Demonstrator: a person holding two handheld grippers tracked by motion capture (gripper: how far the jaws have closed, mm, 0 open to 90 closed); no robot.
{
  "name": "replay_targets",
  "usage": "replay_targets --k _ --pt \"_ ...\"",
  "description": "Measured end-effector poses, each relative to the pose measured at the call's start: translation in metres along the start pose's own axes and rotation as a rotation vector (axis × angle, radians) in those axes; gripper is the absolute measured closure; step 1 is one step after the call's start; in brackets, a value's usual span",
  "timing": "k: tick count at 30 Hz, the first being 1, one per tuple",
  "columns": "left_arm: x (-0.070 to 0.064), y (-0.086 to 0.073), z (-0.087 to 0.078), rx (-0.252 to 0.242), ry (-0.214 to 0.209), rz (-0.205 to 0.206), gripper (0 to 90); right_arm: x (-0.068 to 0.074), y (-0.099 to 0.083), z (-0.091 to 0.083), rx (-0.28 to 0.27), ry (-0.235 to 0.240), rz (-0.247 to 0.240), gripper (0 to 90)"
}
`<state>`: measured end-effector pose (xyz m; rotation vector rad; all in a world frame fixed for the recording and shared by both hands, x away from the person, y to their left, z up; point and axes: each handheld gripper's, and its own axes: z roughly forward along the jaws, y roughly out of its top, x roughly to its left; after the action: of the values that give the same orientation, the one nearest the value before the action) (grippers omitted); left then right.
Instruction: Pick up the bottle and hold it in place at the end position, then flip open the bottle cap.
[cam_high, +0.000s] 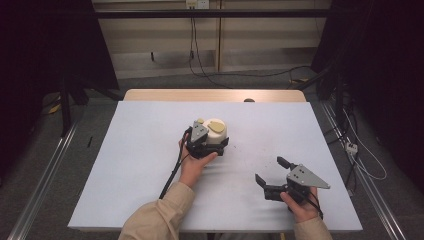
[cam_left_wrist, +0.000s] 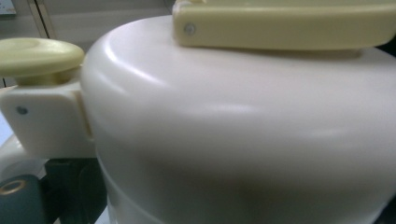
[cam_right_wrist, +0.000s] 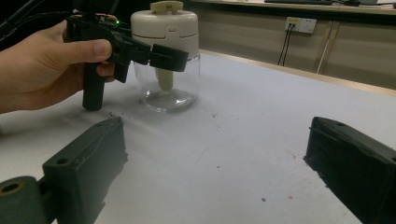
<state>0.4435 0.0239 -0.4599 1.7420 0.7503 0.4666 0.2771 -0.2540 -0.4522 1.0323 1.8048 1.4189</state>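
A clear glass jar (cam_right_wrist: 167, 88) with a cream-coloured lid (cam_high: 216, 131) stands near the middle of a table (cam_high: 140, 165) covered in a pale grey-white sheet, the landmark of this scene. The person's left hand (cam_high: 194, 162) holds the left gripper (cam_high: 209, 145) right up against the jar's near side; in the right gripper view one black jaw reaches across the front of the glass just below the lid, but whether the jaws are pressing on the jar cannot be told. Seen from the left gripper view, the lid's smooth cream dome sits very close to the lens, with a pale yellow handle (cam_left_wrist: 285, 23) across its top and a round yellow knob (cam_left_wrist: 39, 56) on a hinged tab at one side.

To the right of the jar and nearer the person, the right hand (cam_high: 301, 202) holds the right gripper (cam_high: 270, 172) just above the sheet, its jaws spread wide apart with nothing between them. A beige sleeve (cam_high: 160, 212) covers the left forearm.

Small dark specks (cam_right_wrist: 212, 114) dot the sheet around the jar. A strip of bare wood (cam_high: 215, 95) shows at the table's far edge beyond the jar. Behind it, a pale panelled wall (cam_high: 165, 37) carries a socket (cam_high: 196, 4) with black cables (cam_high: 200, 65) trailing to a grey floor, and dark curtains (cam_high: 45, 50) hang on both sides.
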Motion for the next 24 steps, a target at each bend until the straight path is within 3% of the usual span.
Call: replay_targets --k 8,17,24 --pt "0.000 0.000 0.000 0.001 0.000 -0.002 5.4 -0.005 0.009 0.013 0.010 -0.019 0.017 4.4" --pt "0.000 0.000 0.000 0.001 0.001 -0.001 5.4 -0.005 0.017 0.021 0.022 0.010 0.023 4.0" --pt "0.000 0.000 0.000 0.001 0.000 -0.002 5.3 -0.001 0.029 0.038 0.030 0.016 0.039 5.8"
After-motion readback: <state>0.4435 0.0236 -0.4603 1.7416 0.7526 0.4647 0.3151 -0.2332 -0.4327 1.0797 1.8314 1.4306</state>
